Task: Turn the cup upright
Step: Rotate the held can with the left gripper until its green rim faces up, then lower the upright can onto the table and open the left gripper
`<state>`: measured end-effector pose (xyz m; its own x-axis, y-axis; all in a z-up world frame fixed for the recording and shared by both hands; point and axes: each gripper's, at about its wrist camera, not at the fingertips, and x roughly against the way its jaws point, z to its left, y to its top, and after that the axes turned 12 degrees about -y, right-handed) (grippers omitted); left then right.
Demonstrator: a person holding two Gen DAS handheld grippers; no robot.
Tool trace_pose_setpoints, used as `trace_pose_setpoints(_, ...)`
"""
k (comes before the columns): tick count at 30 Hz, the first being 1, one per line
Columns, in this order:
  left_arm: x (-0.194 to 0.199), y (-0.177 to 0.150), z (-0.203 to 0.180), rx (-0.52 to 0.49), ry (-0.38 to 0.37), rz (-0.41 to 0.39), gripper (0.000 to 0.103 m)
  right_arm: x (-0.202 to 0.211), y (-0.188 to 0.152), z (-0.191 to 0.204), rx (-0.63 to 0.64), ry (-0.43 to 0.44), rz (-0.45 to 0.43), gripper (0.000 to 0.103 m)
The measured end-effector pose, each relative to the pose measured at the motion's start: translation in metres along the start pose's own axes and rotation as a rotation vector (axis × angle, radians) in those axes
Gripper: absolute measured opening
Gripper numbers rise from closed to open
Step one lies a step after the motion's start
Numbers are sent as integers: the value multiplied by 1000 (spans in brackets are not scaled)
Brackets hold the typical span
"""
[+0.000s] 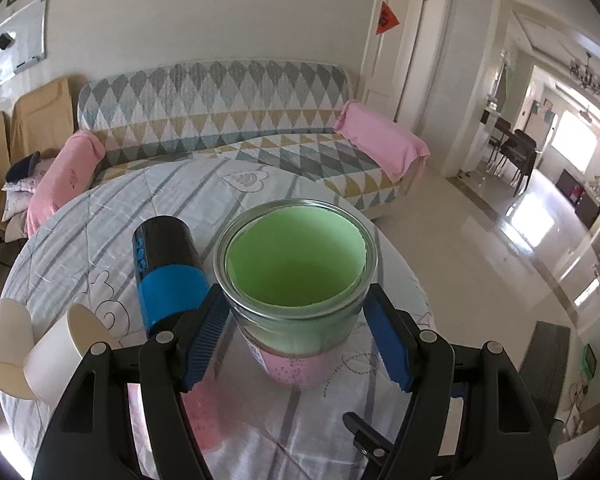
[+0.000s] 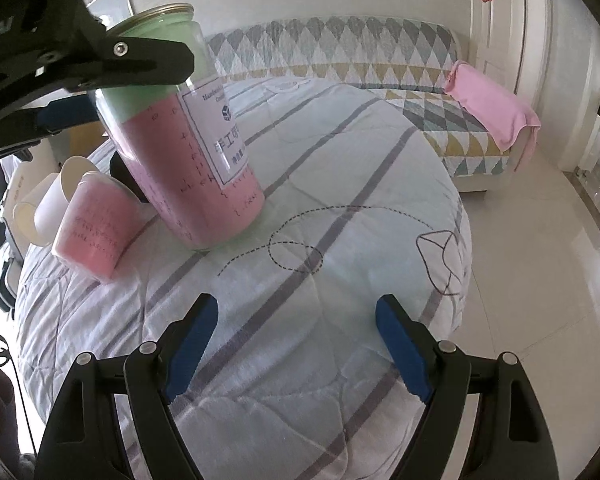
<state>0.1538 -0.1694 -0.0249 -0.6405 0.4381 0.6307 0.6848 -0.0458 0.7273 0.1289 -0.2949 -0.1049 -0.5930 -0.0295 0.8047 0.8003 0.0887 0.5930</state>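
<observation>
The cup is a clear glass jar lined green at the top and pink below (image 1: 296,280). It stands mouth up, slightly tilted, with its base on the quilted table (image 1: 100,248). My left gripper (image 1: 296,312) has its blue pads on both sides of the jar's upper wall and is shut on it. In the right wrist view the jar (image 2: 188,148) stands at the upper left with the left gripper's black finger (image 2: 140,60) across its top. My right gripper (image 2: 296,344) is open and empty, low over the table's near edge.
A black and blue cylinder (image 1: 166,268) lies on its side left of the jar. Two white cups (image 1: 28,352) lie at the left edge. A small pink cup (image 2: 96,232) lies beside the jar. A patterned sofa (image 1: 236,120) stands behind the table.
</observation>
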Motion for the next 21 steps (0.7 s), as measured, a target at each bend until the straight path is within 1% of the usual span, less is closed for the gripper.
trace_pose_setpoints(11, 8, -9, -2, -8, 8, 9, 72, 3, -3, 4, -4, 4, -7, 82)
trace_pose_setpoints(12, 9, -10, -3, -8, 6, 7, 73, 3, -4, 4, -5, 5, -9, 82)
trace_pose_setpoints(14, 11, -10, -3, -10, -2, 4, 80, 3, -4, 4, -10, 14, -8, 82)
trace_pose_setpoints(18, 17, -13, -4, -15, -5, -4, 83, 4, -5, 4, -30, 29, -11, 83)
trace_pose_setpoints(20, 20, -13, -5, -15, -7, -9, 89, 4, -5, 4, -30, 27, -11, 82)
trace_pose_setpoints(21, 22, -13, -5, -16, -5, -12, 90, 4, -5, 5, -29, 25, -11, 82)
